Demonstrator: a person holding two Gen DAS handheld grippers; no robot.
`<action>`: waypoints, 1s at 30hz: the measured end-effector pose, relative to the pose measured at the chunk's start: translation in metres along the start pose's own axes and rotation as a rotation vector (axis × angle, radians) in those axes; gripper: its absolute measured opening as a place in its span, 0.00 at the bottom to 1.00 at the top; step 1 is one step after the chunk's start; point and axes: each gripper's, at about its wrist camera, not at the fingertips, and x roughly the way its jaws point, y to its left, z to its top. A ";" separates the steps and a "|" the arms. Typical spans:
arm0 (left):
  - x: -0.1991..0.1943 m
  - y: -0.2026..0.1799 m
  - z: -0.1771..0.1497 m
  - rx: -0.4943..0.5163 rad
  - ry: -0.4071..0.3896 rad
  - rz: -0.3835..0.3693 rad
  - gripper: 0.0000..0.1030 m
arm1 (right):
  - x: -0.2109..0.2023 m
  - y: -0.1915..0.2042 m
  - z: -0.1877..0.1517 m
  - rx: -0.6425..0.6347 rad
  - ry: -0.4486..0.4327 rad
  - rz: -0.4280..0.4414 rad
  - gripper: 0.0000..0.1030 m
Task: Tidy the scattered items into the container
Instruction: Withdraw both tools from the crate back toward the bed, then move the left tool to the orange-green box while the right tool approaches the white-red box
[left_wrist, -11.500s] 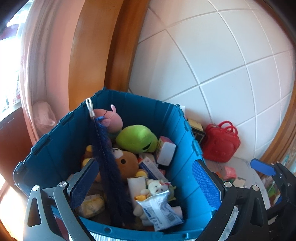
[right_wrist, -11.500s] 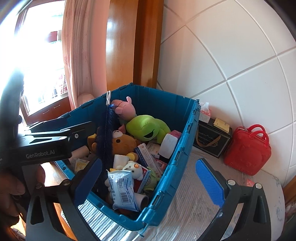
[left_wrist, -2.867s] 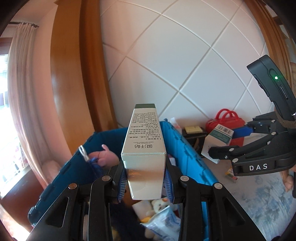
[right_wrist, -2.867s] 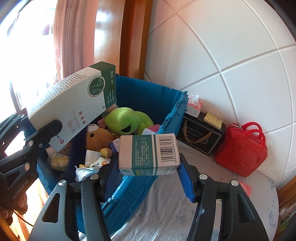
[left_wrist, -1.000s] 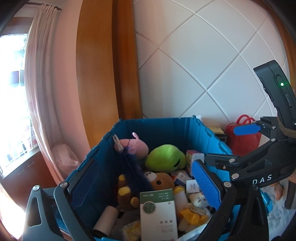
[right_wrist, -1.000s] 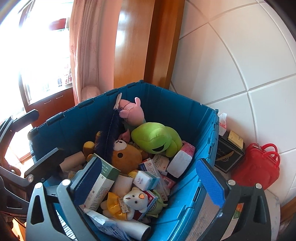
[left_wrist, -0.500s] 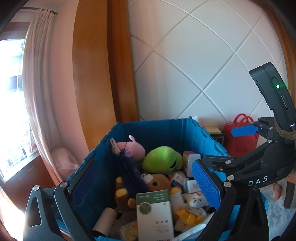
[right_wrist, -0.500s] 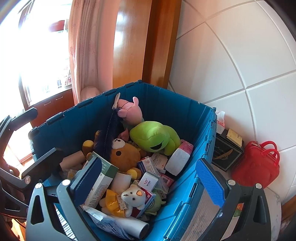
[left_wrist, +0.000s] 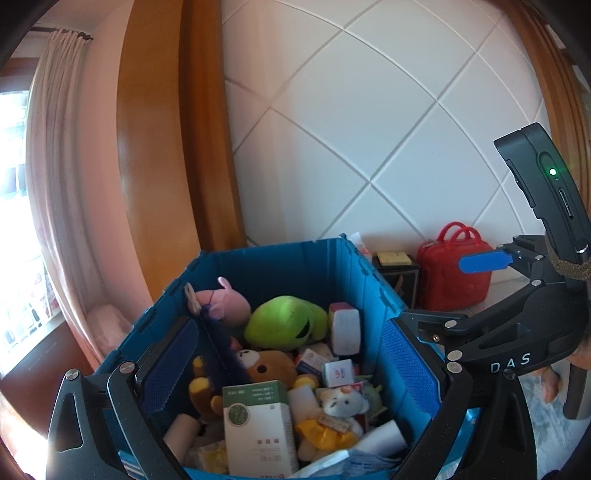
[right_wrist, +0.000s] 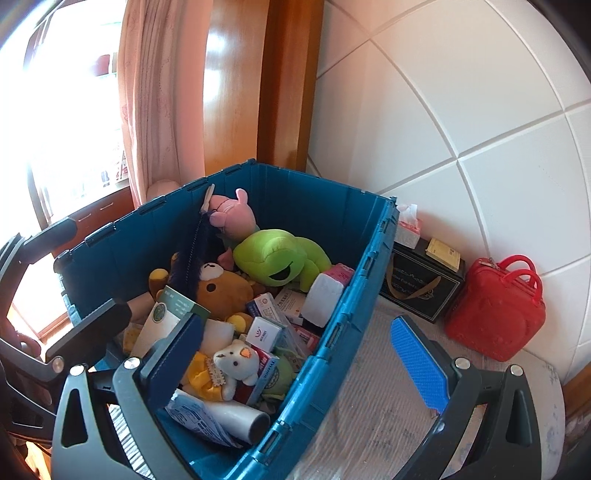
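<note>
The blue plastic bin (left_wrist: 280, 266) (right_wrist: 332, 354) holds plush toys, small boxes and packets. A tall green-and-white box (left_wrist: 258, 424) (right_wrist: 166, 317) lies at its near end beside a brown bear plush (left_wrist: 269, 365) (right_wrist: 221, 288) and a green plush (left_wrist: 284, 321) (right_wrist: 280, 258). My left gripper (left_wrist: 288, 365) is open and empty above the bin's near end. My right gripper (right_wrist: 299, 354) is open and empty, straddling the bin's right wall; it also shows in the left wrist view (left_wrist: 480, 262).
A red handbag (left_wrist: 454, 273) (right_wrist: 495, 314), a black box (right_wrist: 421, 280) and a tissue pack (right_wrist: 408, 225) stand against the white tiled wall right of the bin. A wooden frame and pink curtain (right_wrist: 155, 103) rise behind it. A pale cloth surface (right_wrist: 376, 417) lies right of the bin.
Both boxes that I held 2.9 s ago now lie in the bin and both grippers are open. Over the last second both grippers have drawn back slightly.
</note>
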 end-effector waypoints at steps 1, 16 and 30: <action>-0.001 -0.008 0.002 0.009 -0.003 -0.008 0.99 | -0.004 -0.007 -0.003 0.010 -0.001 -0.007 1.00; -0.006 -0.147 0.022 0.124 0.003 -0.152 0.99 | -0.064 -0.128 -0.080 0.169 0.018 -0.139 1.00; 0.035 -0.272 0.012 0.207 0.102 -0.281 0.99 | -0.096 -0.264 -0.184 0.367 0.094 -0.278 1.00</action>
